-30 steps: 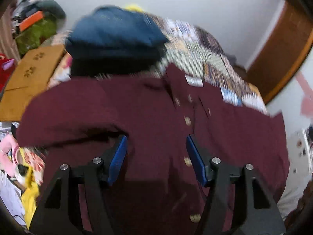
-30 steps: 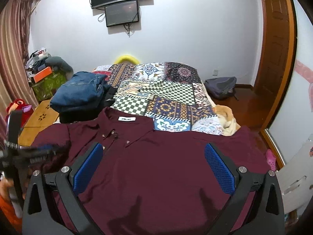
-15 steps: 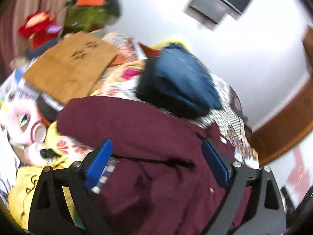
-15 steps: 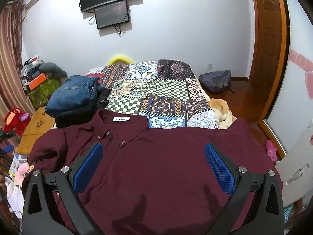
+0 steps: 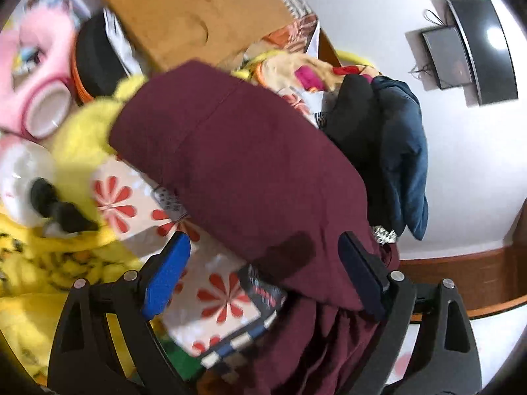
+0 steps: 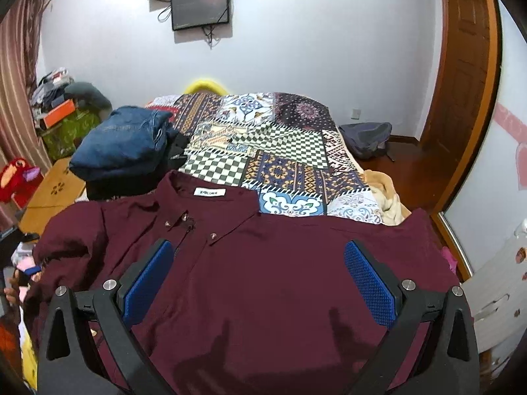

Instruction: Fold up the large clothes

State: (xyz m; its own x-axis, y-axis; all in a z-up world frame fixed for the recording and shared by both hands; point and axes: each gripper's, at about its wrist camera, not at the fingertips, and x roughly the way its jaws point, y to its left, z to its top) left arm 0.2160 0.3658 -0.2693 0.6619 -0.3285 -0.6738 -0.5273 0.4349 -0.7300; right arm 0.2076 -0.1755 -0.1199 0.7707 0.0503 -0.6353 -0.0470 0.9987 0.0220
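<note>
**Left gripper lines up on the hanging sleeve while the right waits over the shirt front**

The maroon button-up shirt (image 6: 270,263) lies face up across the near end of the bed (image 6: 283,151), collar and white neck label toward the patchwork quilt, its body spread flat — a sensible layout for folding the sides inward. One sleeve (image 5: 230,164) drapes off the bed's edge over a heap of soft toys (image 5: 46,105) and floral bedding, which is probably why the left gripper (image 5: 263,263) points down at it: that sleeve has to come back onto the shirt before any fold.

The left gripper's jaws have just been opening and now stand wide, with the sleeve's cloth lying between and beyond them; the pads do not appear to press on it, though blur makes the contact at the dark pad hard to judge. The right gripper (image 6: 260,279) hovers above the shirt's chest with its fingers spread wide and nothing held.

Room is uneven. Beyond the collar the quilt is mostly bare, giving space to slide or turn the shirt. Near the sleeve side a stack of folded jeans (image 6: 122,141) sits just beside the shoulder, and the toys crowd the drop below — a low grab there risks catching bedding with the sleeve.
</note>
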